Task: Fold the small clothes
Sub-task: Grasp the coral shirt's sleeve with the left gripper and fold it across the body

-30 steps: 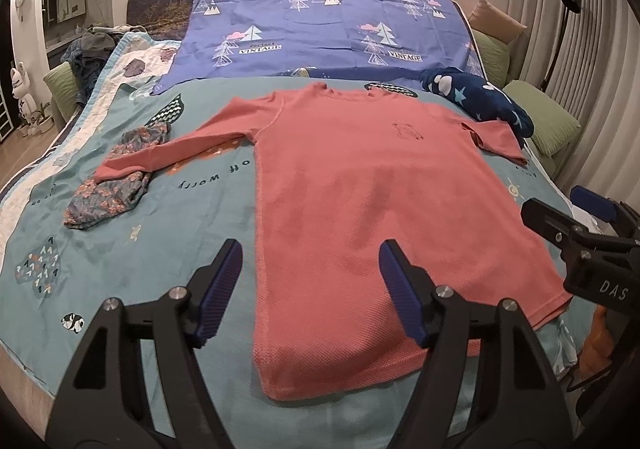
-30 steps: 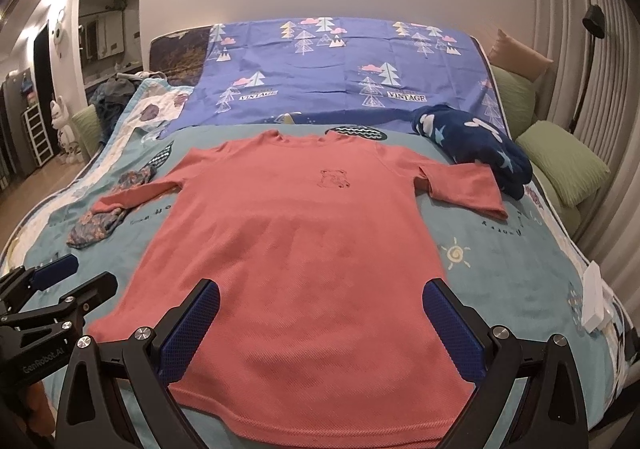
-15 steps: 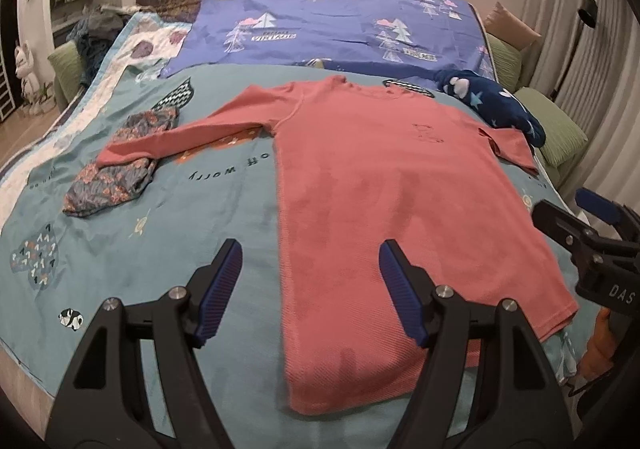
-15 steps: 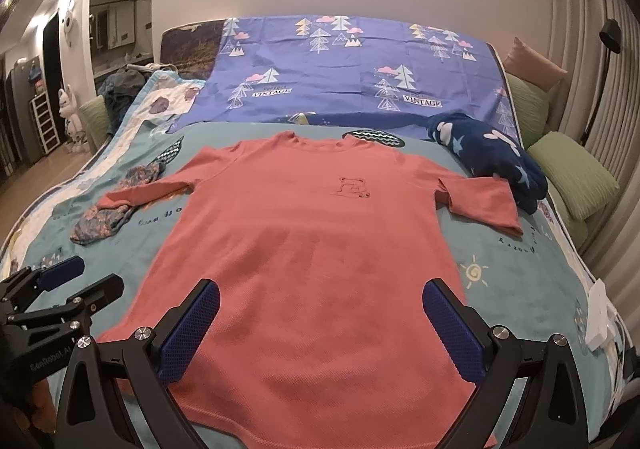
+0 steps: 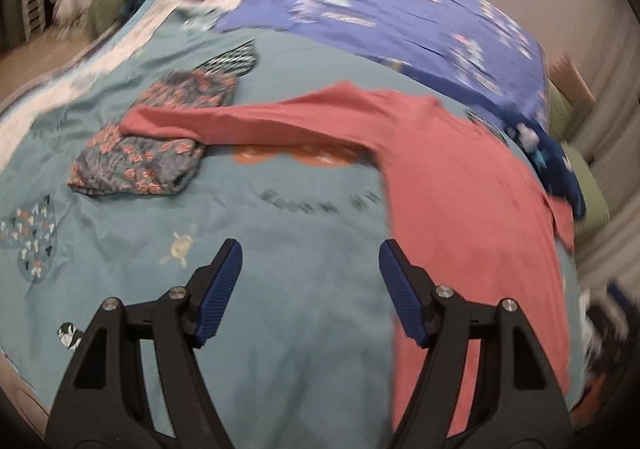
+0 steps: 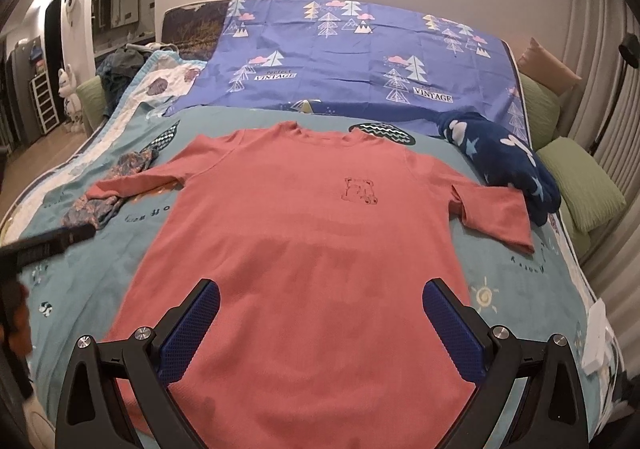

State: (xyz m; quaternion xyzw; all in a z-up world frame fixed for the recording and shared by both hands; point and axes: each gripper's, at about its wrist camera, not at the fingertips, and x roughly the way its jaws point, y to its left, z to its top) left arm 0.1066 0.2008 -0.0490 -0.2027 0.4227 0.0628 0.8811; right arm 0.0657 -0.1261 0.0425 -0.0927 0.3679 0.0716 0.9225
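Observation:
A coral long-sleeved shirt (image 6: 312, 233) lies flat, face up, on the teal bed sheet (image 6: 100, 265). Its left sleeve (image 5: 248, 125) stretches out over a floral garment (image 5: 140, 161); its right sleeve (image 6: 496, 217) is folded short. My left gripper (image 5: 310, 289) is open and empty, above bare sheet just left of the shirt's body (image 5: 472, 209); it also shows blurred in the right wrist view (image 6: 48, 241). My right gripper (image 6: 320, 325) is open and empty above the shirt's lower half.
A purple tree-print sheet (image 6: 352, 57) covers the head of the bed. A dark blue star-print garment (image 6: 508, 157) lies by the right sleeve. Green pillows (image 6: 580, 185) line the right side. A white box (image 6: 600, 333) sits at the bed's right edge.
My left gripper has swung left and forward, off the shirt's hem toward the left sleeve; its view is blurred. My right gripper has moved a little forward over the shirt.

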